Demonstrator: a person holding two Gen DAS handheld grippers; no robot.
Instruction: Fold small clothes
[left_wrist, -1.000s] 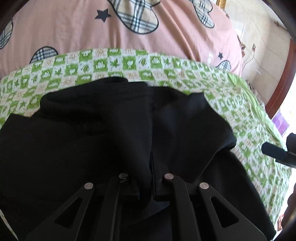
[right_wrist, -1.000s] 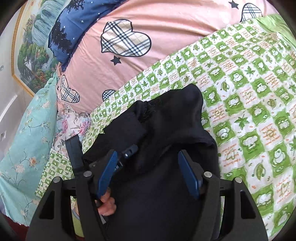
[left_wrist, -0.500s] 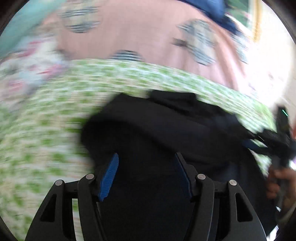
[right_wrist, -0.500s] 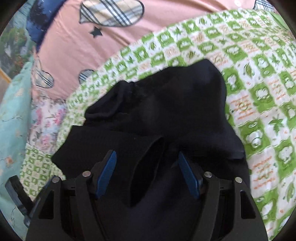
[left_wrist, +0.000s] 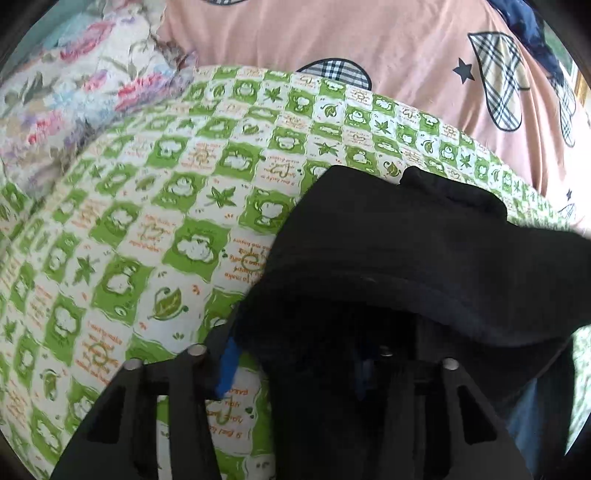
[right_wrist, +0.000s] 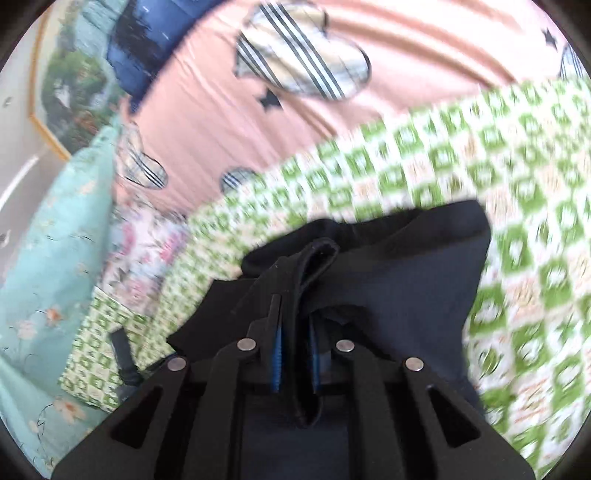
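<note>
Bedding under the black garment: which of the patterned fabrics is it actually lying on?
The green-and-white checked cover. The black garment rests on it; the pink sheet with plaid hearts and the floral fabric lie beyond, untouched.

A black garment (left_wrist: 424, 251) of soft knit lies bunched on the green-and-white checked sheet, on its near part. Its far edge humps in rounded folds. Near its middle a thick hemmed fold (right_wrist: 295, 295) stands up in a narrow ridge.
</note>
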